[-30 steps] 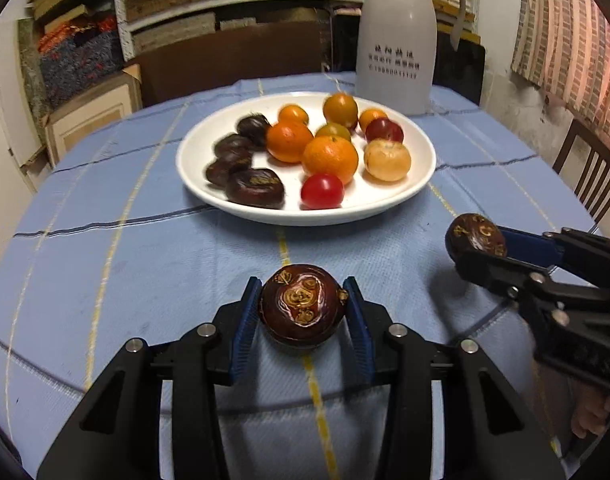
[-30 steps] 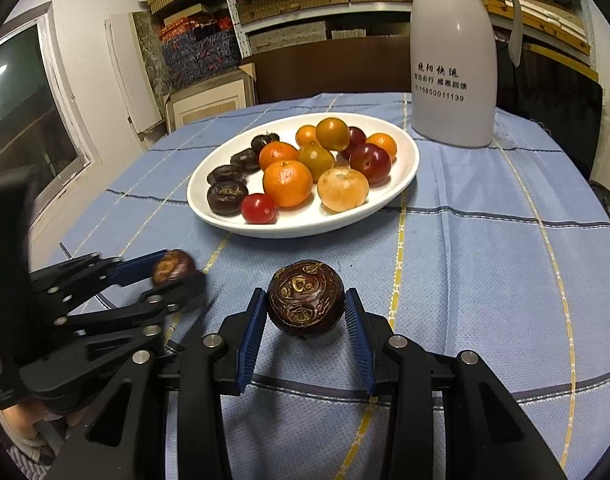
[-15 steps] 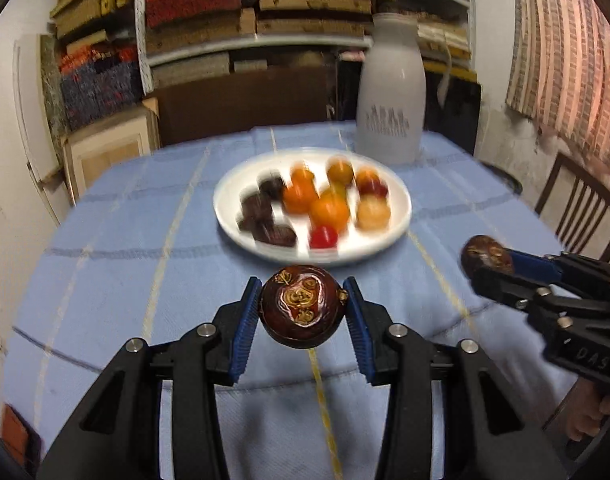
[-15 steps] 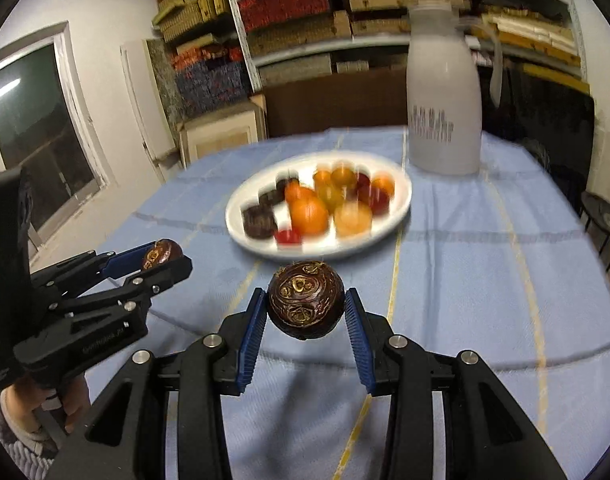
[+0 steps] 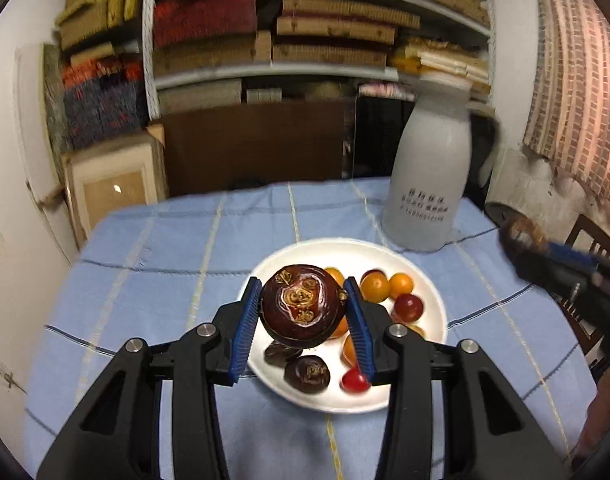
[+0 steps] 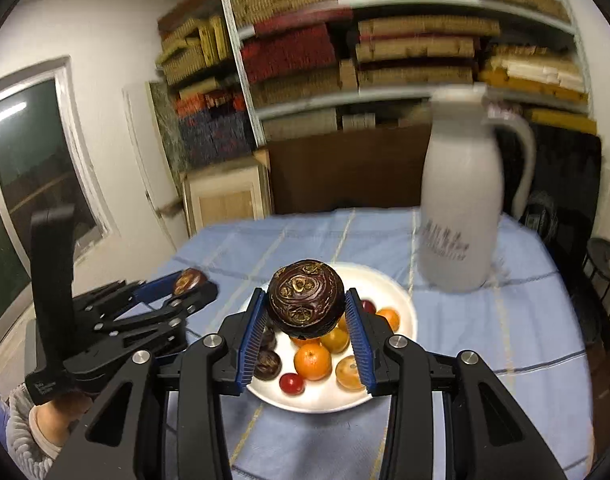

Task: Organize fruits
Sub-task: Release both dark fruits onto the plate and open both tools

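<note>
The left tool (image 5: 303,307) is clamped on a dark brown water chestnut (image 5: 303,306), its blue pads pressed to both sides, held in the air above the near-left part of the white plate (image 5: 433,344). The right tool (image 6: 305,312) grips a second dark chestnut (image 6: 305,304) the same way, also raised over the plate (image 6: 405,312). Below and ahead of both tools the plate carries dark chestnuts at the left, oranges (image 6: 313,361) in the middle, and a red cherry tomato (image 6: 291,384) toward the near rim.

From the right wrist view the left tool sits off to the left (image 6: 193,282), well apart from the right one, with open cloth between them. Ahead and to the right of the tools a tall white jug (image 6: 459,208) stands just beyond the plate's far-right rim. The worktop (image 5: 165,260) is round, covered in a blue cloth with pale stripes; bare cloth lies to the left and far side of the plate. Behind its far edge are a brown board and shelves (image 5: 305,32) stacked with boxes; a chair (image 5: 585,240) shows at the right edge.
</note>
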Motion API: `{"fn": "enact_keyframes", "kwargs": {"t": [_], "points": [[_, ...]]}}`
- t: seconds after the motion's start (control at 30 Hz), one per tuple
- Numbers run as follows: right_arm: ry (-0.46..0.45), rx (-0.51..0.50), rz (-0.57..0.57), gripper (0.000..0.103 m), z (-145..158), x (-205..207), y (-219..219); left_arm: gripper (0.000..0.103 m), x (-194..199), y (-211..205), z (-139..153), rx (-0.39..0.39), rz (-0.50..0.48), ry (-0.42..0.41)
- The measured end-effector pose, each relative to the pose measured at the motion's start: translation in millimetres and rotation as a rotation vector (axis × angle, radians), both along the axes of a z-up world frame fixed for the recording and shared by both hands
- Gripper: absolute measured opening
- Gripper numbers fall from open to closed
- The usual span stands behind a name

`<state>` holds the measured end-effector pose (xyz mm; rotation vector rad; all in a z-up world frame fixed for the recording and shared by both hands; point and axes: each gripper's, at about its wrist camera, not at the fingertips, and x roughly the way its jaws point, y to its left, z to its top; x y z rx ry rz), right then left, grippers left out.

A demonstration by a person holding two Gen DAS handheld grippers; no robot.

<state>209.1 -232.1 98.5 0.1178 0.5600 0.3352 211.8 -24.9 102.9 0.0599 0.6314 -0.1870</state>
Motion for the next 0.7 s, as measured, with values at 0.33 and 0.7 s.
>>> {"fn": "enact_keyframes", "kwargs": {"t": [0.33,0.7], "points": [[0.215,-0.035,-0.029,0.042,-102,78,13,0.052,73,-11,-97,-0.005,-0.023,0.17],[0.147,0.041,-0.037,0.054,-67,46,1,0.075,28,2,-66,-0.043,0.036,0.097]]}}
